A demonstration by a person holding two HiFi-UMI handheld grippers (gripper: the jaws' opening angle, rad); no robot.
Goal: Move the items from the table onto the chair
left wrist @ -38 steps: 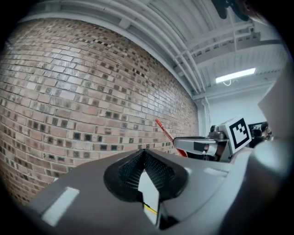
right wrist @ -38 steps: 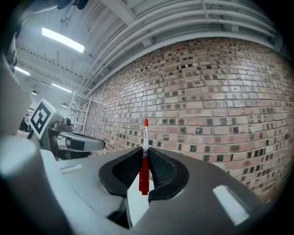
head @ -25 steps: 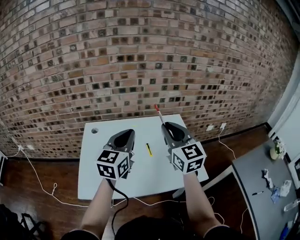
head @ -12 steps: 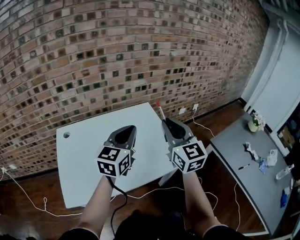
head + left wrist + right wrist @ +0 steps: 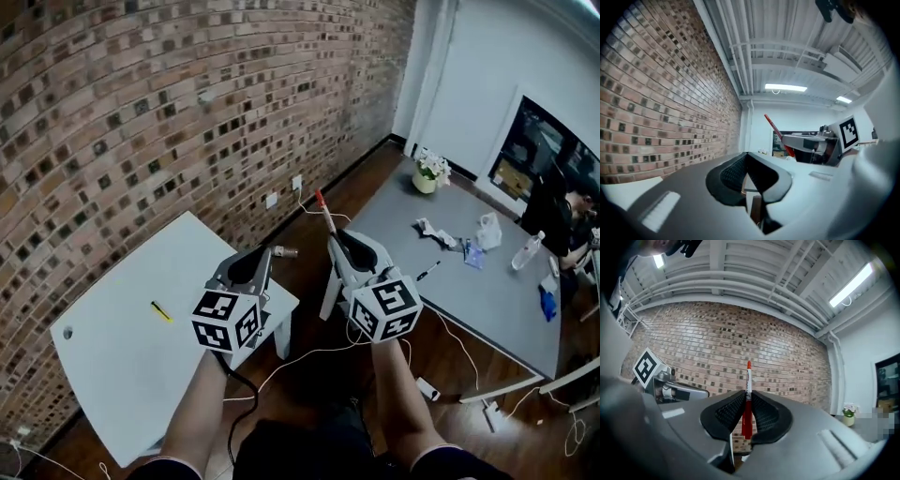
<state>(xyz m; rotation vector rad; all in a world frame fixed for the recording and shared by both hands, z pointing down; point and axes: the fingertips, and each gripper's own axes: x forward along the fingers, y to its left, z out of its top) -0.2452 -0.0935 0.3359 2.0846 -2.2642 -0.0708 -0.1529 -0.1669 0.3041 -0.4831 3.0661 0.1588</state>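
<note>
My right gripper (image 5: 334, 240) is shut on a red pen (image 5: 323, 214), which sticks up and forward out of the jaws. In the right gripper view the red pen (image 5: 747, 401) stands upright between the pads of the right gripper (image 5: 746, 397), against the brick wall. The left gripper (image 5: 264, 255) is held level beside it, over the corner of the white table (image 5: 112, 366). In its own view the left gripper (image 5: 746, 157) is shut with nothing between the pads, and the red pen (image 5: 771, 126) shows to its right. A small yellow item (image 5: 161, 311) lies on the white table. No chair can be made out.
A grey table (image 5: 469, 300) stands at the right with a flower pot (image 5: 430, 172), a bottle (image 5: 527, 251), a dark pen (image 5: 427, 272) and bits of paper. A person (image 5: 567, 217) sits behind it. Cables run across the wooden floor (image 5: 309, 356). The brick wall (image 5: 141, 112) fills the left.
The head view has swung to the right: the white table slid to the left and the grey table came into view. Both grippers keep their pose, with the pen still held.
</note>
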